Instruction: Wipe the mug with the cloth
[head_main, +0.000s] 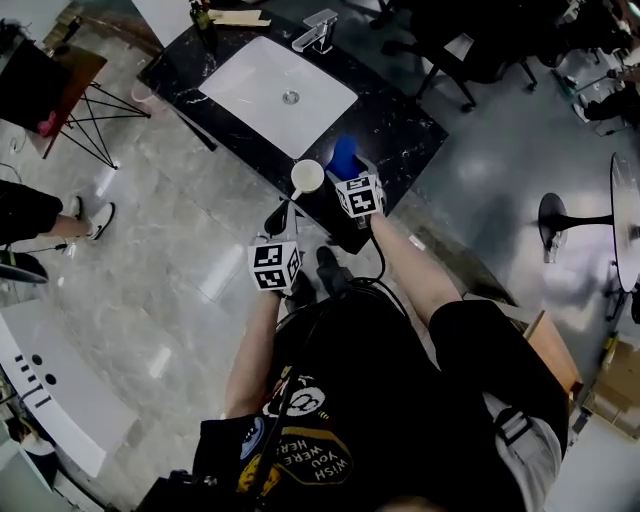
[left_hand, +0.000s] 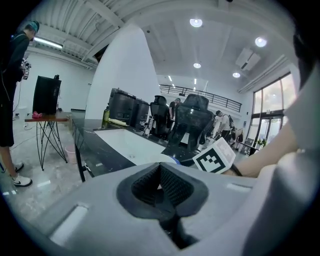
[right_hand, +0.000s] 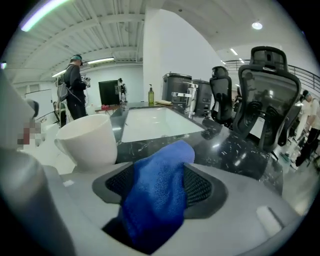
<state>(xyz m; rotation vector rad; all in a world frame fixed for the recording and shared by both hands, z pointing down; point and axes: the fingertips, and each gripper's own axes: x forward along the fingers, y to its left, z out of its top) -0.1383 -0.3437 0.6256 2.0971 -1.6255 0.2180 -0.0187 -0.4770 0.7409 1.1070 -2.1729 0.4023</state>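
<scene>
A white mug (head_main: 307, 177) stands upright at the near edge of the black marble counter (head_main: 400, 120). In the right gripper view the mug (right_hand: 87, 142) sits just beyond the left jaw, handle to the left. My right gripper (right_hand: 157, 187) stands open, and the blue cloth (right_hand: 157, 195) lies loosely draped between its jaws, its far end resting on the counter. From the head view the cloth (head_main: 345, 157) shows right of the mug, above the right gripper (head_main: 347, 170). My left gripper (left_hand: 160, 186) is shut with nothing held, hanging off the counter below the mug (head_main: 282, 218).
A white sink basin (head_main: 285, 85) with a faucet (head_main: 315, 30) is set in the counter. Black office chairs (right_hand: 262, 95) stand beyond the counter's far side. A person (right_hand: 75, 90) and a small folding table (head_main: 60, 90) are on the left.
</scene>
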